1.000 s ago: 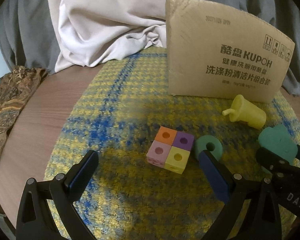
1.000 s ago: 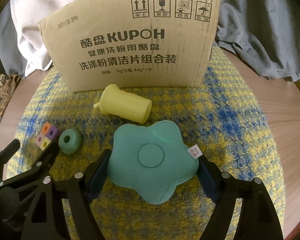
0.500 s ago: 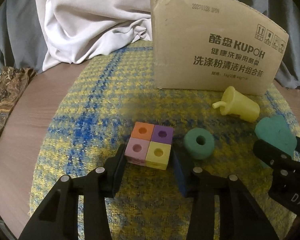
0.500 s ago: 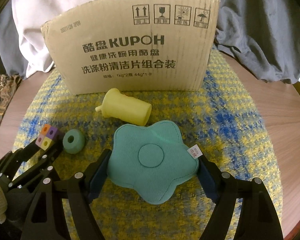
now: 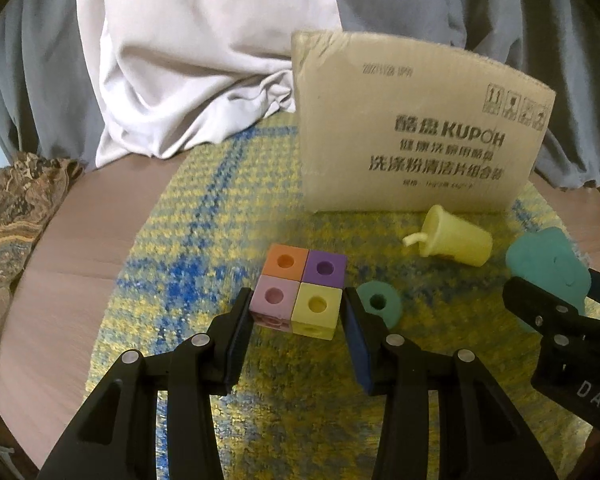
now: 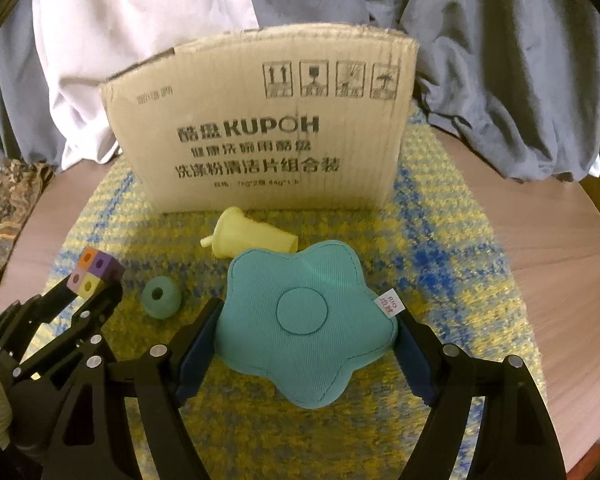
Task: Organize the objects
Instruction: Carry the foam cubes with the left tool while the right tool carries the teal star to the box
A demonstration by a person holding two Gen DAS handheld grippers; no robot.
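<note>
My left gripper [image 5: 296, 314] is shut on a four-colour cube block [image 5: 300, 292] of orange, purple, pink and yellow, held above the mat; the block also shows in the right wrist view [image 6: 96, 274]. My right gripper [image 6: 306, 334] is shut on a teal star-shaped cushion [image 6: 306, 316], lifted over the mat; its edge shows in the left wrist view [image 5: 544, 260]. A teal ring [image 5: 378, 304] lies on the mat just right of the block. A pale yellow toy cup [image 5: 452, 236] with a straw lies on its side in front of the cardboard box [image 5: 412, 140].
A yellow and blue woven mat [image 5: 204, 216] covers a round wooden table [image 5: 60, 248]. White and grey cloth [image 5: 188, 60] is heaped behind the box. A brown patterned fabric [image 5: 16, 208] lies at the table's left edge.
My left gripper moved onto the cube block, closed on it and lifted it. My right gripper has risen with the star cushion held.
</note>
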